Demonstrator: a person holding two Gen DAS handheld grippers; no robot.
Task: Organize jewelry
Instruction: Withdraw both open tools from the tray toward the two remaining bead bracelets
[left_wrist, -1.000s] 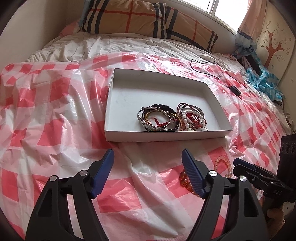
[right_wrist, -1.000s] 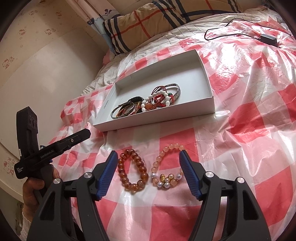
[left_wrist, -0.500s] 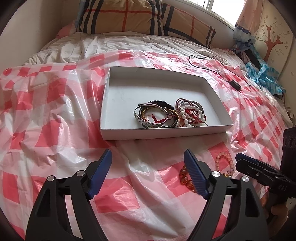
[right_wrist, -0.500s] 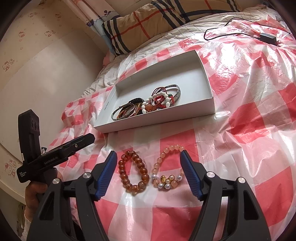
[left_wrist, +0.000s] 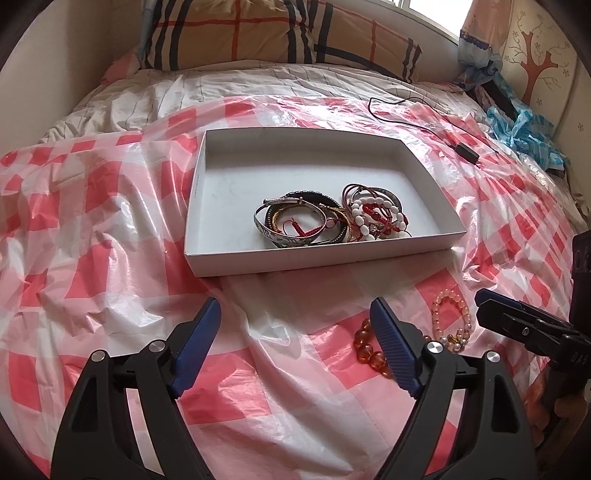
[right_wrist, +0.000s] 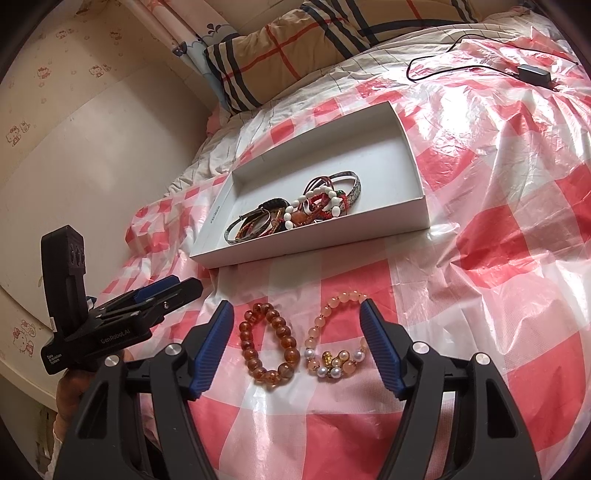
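Bracelets left to sort: amber bracelet (right_wrist: 269, 345) left, pink beaded bracelet (right_wrist: 338, 341) right, near on bed, both between right gripper (right_wrist: 297, 345) spread fingers. Left gripper (left_wrist: 295, 347) spread, empty. Judgement: centre on one bracelet only, pinch, carry far to white box (right_wrist: 413, 210).

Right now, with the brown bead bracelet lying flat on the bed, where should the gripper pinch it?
Probably from straight above, pinching one side of the amber bead bracelet across its strand. It lies flat as an open loop on the checkered plastic sheet, so one finger can drop inside the ring. The left side looks safest, away from the pink bead bracelet. The right gripper is open around both.
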